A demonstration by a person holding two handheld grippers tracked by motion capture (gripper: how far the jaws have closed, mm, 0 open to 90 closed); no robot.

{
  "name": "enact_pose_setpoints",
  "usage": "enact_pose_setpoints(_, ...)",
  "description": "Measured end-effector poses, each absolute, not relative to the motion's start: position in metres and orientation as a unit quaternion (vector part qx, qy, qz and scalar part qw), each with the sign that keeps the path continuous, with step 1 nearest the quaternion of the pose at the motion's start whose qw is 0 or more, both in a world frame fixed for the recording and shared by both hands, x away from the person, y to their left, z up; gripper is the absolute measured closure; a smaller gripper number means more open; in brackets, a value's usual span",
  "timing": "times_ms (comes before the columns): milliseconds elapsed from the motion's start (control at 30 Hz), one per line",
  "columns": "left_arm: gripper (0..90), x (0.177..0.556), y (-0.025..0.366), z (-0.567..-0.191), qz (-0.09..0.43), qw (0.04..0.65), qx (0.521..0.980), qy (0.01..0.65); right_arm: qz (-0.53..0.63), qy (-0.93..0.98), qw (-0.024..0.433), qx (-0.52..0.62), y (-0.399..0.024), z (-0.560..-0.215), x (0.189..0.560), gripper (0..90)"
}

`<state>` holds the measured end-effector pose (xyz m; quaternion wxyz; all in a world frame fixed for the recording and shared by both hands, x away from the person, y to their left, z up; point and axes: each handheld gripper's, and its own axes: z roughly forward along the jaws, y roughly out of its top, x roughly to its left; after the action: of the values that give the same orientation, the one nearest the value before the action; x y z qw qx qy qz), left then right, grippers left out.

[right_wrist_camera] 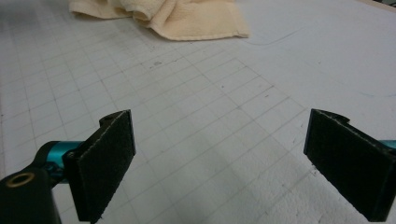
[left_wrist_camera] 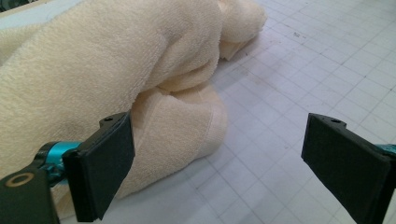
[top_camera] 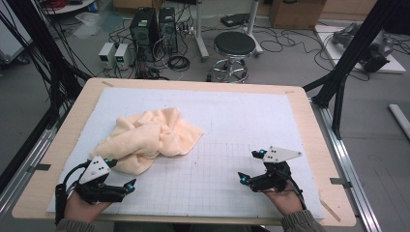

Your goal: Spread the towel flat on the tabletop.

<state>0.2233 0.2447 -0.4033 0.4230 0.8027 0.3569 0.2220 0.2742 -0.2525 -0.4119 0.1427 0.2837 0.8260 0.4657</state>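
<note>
In the left gripper view, the cream towel (left_wrist_camera: 116, 70) is cut off by the top and left edges. In the right gripper view, the top edge crops it. In the high view, its crumpled folds conceal its underside and inner layers.

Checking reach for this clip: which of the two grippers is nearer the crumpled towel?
The left gripper: its open jaws sit right beside the towel, while the right gripper, also open, hovers over bare grid mat.
</note>
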Motion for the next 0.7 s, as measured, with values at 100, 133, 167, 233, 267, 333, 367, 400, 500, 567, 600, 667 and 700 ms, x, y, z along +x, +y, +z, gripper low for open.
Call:
enact_pose_setpoints(100, 10.1, 0.223, 0.245, -0.403, 0.222, 0.423, 0.803, 0.357, 0.47, 0.825, 0.144, 0.28, -0.252, -0.41, 0.276, 8.1)
enact_pose_setpoints(133, 10.1, 0.223, 0.245, -0.403, 0.223, 0.423, 0.803, 0.356, 0.471, 0.824, 0.144, 0.28, -0.252, -0.41, 0.276, 8.1)
enact_pose_setpoints(167, 10.1, 0.223, 0.245, -0.403, 0.223, 0.423, 0.803, 0.356, 0.473, 0.822, 0.14, 0.283, -0.251, -0.409, 0.276, 8.1)
enact_pose_setpoints(233, 10.1, 0.223, 0.244, -0.403, 0.223, 0.422, 0.803, 0.357, 0.473, 0.823, 0.138, 0.282, -0.25, -0.408, 0.278, 8.1)
enact_pose_setpoints(267, 10.1, 0.223, 0.244, -0.403, 0.223, 0.422, 0.803, 0.357, 0.473, 0.824, 0.136, 0.279, -0.249, -0.407, 0.279, 8.1)
enact_pose_setpoints(333, 10.1, 0.223, 0.244, -0.403, 0.224, 0.425, 0.801, 0.358, 0.474, 0.825, 0.137, 0.276, -0.245, -0.405, 0.282, 8.1)
enact_pose_setpoints(367, 10.1, 0.223, 0.244, -0.403, 0.224, 0.425, 0.801, 0.358, 0.475, 0.826, 0.136, 0.272, -0.242, -0.404, 0.283, 8.1)
enact_pose_setpoints(400, 10.1, 0.222, 0.244, -0.403, 0.225, 0.424, 0.801, 0.358, 0.476, 0.826, 0.134, 0.271, -0.24, -0.403, 0.285, 8.1)
enact_pose_setpoints(500, 10.1, 0.222, 0.245, -0.403, 0.225, 0.424, 0.801, 0.358, 0.476, 0.829, 0.129, 0.263, -0.231, -0.399, 0.291, 8.1)
enact_pose_setpoints(567, 10.1, 0.222, 0.245, -0.402, 0.226, 0.423, 0.801, 0.358, 0.476, 0.832, 0.124, 0.256, -0.224, -0.396, 0.295, 8.1)
enact_pose_setpoints(600, 10.1, 0.222, 0.245, -0.402, 0.226, 0.423, 0.801, 0.358, 0.475, 0.834, 0.123, 0.252, -0.221, -0.395, 0.298, 8.1)
enact_pose_setpoints(667, 10.1, 0.222, 0.246, -0.402, 0.227, 0.425, 0.799, 0.359, 0.475, 0.836, 0.117, 0.25, -0.213, -0.391, 0.302, 8.1)
enact_pose_setpoints(700, 10.1, 0.222, 0.246, -0.402, 0.228, 0.425, 0.799, 0.359, 0.477, 0.837, 0.116, 0.243, -0.209, -0.389, 0.304, 8.1)
